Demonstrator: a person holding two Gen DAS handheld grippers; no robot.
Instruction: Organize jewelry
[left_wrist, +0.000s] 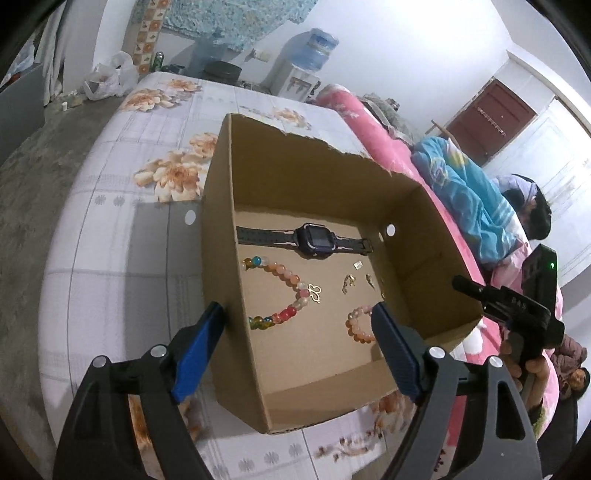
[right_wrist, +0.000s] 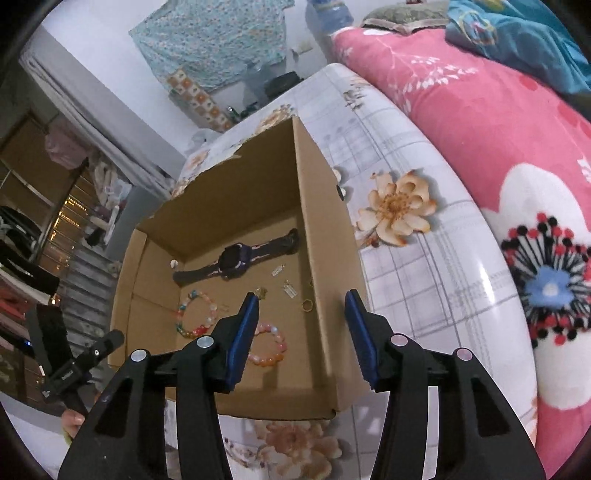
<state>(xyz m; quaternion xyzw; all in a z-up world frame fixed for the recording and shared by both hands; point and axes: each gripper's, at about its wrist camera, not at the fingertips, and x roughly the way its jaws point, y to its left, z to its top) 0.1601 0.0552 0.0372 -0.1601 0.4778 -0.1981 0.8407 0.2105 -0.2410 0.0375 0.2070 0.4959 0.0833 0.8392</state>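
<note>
An open cardboard box (left_wrist: 295, 173) (right_wrist: 240, 192) stands on the flowered tabletop. On its floor lie a black smartwatch (left_wrist: 314, 238) (right_wrist: 236, 258), a multicoloured bead bracelet (left_wrist: 284, 291) (right_wrist: 195, 317) with a gold butterfly charm (left_wrist: 314, 293), a pink bead bracelet (left_wrist: 360, 325) (right_wrist: 271, 350), small gold earrings (left_wrist: 347, 284) (right_wrist: 291, 290) and a gold ring (right_wrist: 307, 305). My left gripper (left_wrist: 298, 310) is open astride the box's left wall, gripping nothing. My right gripper (right_wrist: 302, 295) is open astride the right wall, one finger above the pink bracelet, holding nothing.
The table (left_wrist: 147, 147) wears a glossy grey-checked cloth with orange flowers. Pink flowered bedding (right_wrist: 480, 129) runs along its right side, with a blue blanket (left_wrist: 465, 199) and a person's head (left_wrist: 532, 210) on it. A water dispenser (left_wrist: 310, 55) stands behind.
</note>
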